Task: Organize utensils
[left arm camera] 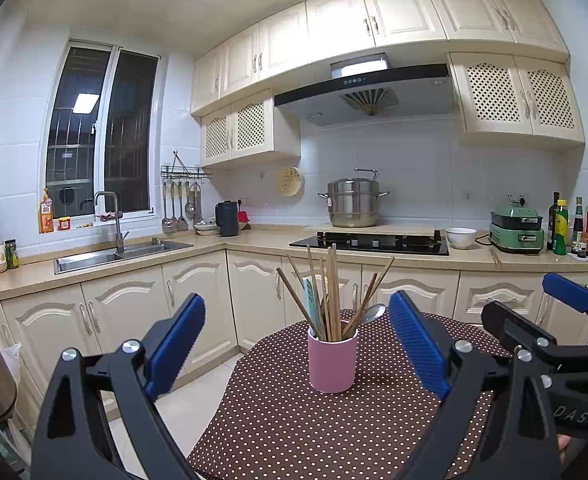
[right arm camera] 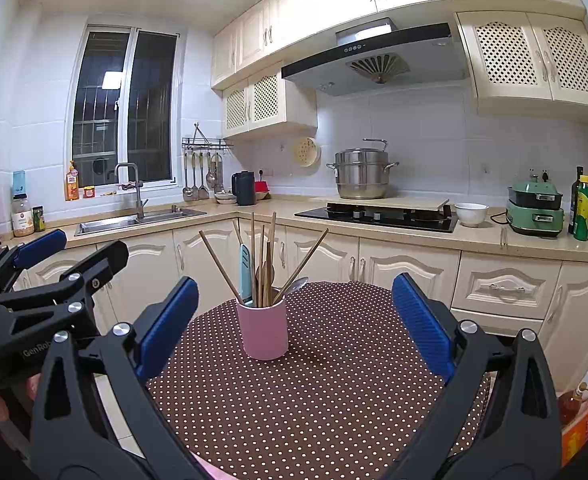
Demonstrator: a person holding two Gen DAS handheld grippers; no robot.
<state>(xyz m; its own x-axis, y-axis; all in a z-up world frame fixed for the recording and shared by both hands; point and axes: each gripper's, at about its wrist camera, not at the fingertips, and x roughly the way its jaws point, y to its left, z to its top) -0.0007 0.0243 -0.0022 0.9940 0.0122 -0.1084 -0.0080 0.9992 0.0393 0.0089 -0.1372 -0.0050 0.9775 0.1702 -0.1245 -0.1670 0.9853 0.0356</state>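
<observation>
Pink cup (left arm camera: 332,360) is sitting upright on the round table with the brown polka-dot cloth (right arm camera: 334,400), toward its far side. It's holding the utensils: wooden chopsticks (left arm camera: 334,292) fanning out, a light-blue handled tool (right arm camera: 245,276), and a metal spoon (left arm camera: 374,313) leaning over the rim. Left gripper (left arm camera: 298,344) is hovering in front of the cup, jaws spread wide, gripping nothing. Right gripper (right arm camera: 294,320) is doing the same just beside it, jaws wide apart, empty. Neither is touching the cup. Kitchen counter with sink (left arm camera: 121,254) and stove (left arm camera: 370,242) is running behind.
</observation>
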